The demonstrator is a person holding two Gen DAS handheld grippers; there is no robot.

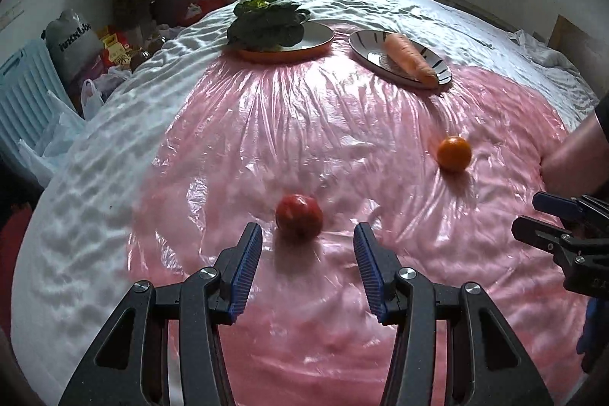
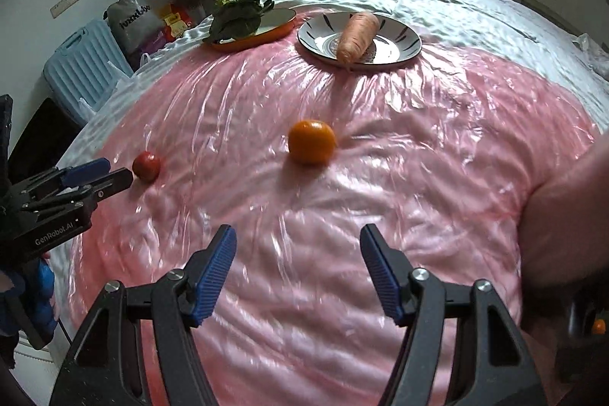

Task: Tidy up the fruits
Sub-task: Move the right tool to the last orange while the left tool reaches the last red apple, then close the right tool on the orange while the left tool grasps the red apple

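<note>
Pink plastic sheet [image 1: 304,124] over white bedsheet [image 1: 95,147]; blue suitcase [image 2: 82,63] beside bed

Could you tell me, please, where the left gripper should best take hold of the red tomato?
Grip the red tomato across its widest middle, coming from above and the near side. It is round and sits free on the pink plastic sheet, straight ahead of the left gripper, whose open jaws look about wide enough to straddle it.
</note>
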